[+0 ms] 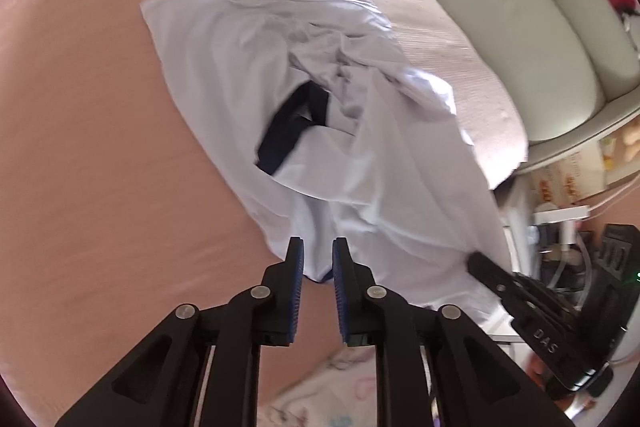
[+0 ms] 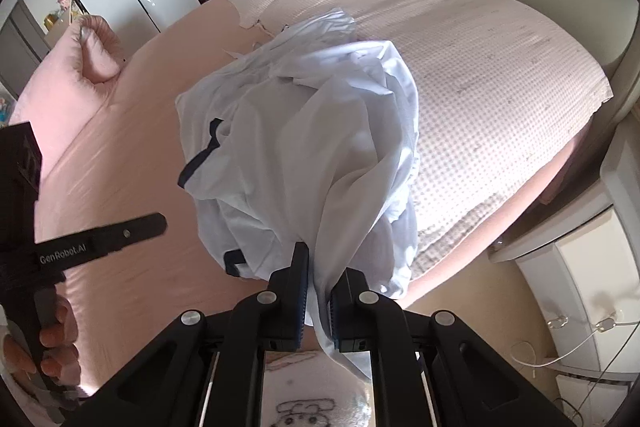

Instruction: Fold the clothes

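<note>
The white shirt point(image 2: 304, 147) lies bunched on the pink bed point(image 2: 120, 167), its near edge lifted off the sheet and pinched in my right tongs point(image 2: 319, 291), which are closed on a fold of it. My left tongs point(image 1: 318, 259) stand narrowly parted just beside the shirt's near hem, holding nothing. With one thin pinch carrying it, the cloth may slip free, or the crumple may tighten into a twisted fold

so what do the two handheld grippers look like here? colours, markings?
Both are black plastic scissor linkages with silver pivot pins and blue ribbed pads. The left gripper carries white "GenRobot.AI" lettering along its finger in the right wrist view. The right gripper shows "DAS" lettering on its body in the left wrist view. No cables visible.
</note>
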Demonstrator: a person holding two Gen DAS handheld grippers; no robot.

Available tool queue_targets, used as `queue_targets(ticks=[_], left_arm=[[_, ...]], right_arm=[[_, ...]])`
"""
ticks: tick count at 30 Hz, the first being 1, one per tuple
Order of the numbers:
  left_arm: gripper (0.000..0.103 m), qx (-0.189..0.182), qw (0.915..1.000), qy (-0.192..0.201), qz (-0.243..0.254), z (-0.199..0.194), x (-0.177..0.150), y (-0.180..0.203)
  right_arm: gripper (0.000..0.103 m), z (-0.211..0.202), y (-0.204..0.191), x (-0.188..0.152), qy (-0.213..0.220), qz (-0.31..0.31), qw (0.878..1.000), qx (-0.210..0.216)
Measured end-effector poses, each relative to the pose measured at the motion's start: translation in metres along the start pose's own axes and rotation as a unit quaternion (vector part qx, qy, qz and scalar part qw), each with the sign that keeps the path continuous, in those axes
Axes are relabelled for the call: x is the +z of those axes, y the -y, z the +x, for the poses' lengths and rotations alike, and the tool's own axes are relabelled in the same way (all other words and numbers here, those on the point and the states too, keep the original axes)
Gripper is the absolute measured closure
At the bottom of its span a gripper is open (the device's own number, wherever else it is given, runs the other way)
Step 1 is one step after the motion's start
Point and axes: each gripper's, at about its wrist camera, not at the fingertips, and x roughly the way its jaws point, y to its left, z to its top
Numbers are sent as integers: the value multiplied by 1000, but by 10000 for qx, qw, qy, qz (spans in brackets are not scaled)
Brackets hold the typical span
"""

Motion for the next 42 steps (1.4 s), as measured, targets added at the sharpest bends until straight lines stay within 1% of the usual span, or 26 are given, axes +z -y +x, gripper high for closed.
queue_targets(ticks=[1,2,3,4,6,10,12,14,16,18,20,23,25,28,29,31,34,37,40,41,42], left_arm=[[64,-2,10000,39,0,0,-2,1],[53,24,10000,81,5,0,-5,2],[37,50,9999,123,10,0,-7,3],[33,-19,9999,109,3,0,-9,5],[33,-213,9998,47,-19,1,-14,9],[33,-350,9994,-4,-41,3,-20,18],[33,-351,9992,58,194,1,-27,26],[33,-263,9983,61,508,3,-34,35],[33,-127,9965,50,821,5,-40,45],[33,-65,9955,-15,940,11,-45,52],[33,-17,9958,-135,902,19,-45,55],[33,-103,9969,-327,714,32,-43,55],[33,-422,9966,-416,570,36,-41,55],[33,-888,9934,-524,506,40,-41,60],[30,-907,9928,-535,577,42,-42,64],[24,-795,9924,-535,775,47,-45,72],[24,-425,9930,-448,1010,56,-49,82],[24,-322,9925,-304,1140,62,-51,90],[25,-239,9942,-158,1035,67,-50,92],[35,-197,9948,-129,988,68,-50,92],[47,-155,9954,-101,941,70,-49,91]], right_arm=[[95,-10,-2,-2,2,37,10000,62],[95,-18,-6,-5,9,48,10000,78],[95,-20,-8,-3,15,36,9999,96],[95,-21,-11,-2,24,17,9999,125],[95,-26,-16,-2,24,20,9996,286],[95,-20,-24,0,-111,69,9987,491],[95,-14,-24,-1,-224,187,9975,640],[95,-8,-25,0,-312,319,9955,840],[95,-3,-26,1,-366,373,9947,887],[95,2,-27,4,-426,363,9948,856],[95,5,-26,5,-456,396,9941,896],[95,6,-22,8,-464,430,9928,1020],[95,9,-17,9,-528,488,9913,1103],[95,13,-12,10,-612,480,9906,1126],[95,14,-10,9,-622,523,9898,1173],[95,15,-6,9,-644,607,9880,1267],[95,12,1,10,-614,814,9832,1517],[95,5,5,12,-545,900,9796,1713],[95,-1,8,13,-469,890,9795,1743],[95,-1,9,13,-465,886,9798,1729],[95,-2,10,14,-461,882,9801,1716]])
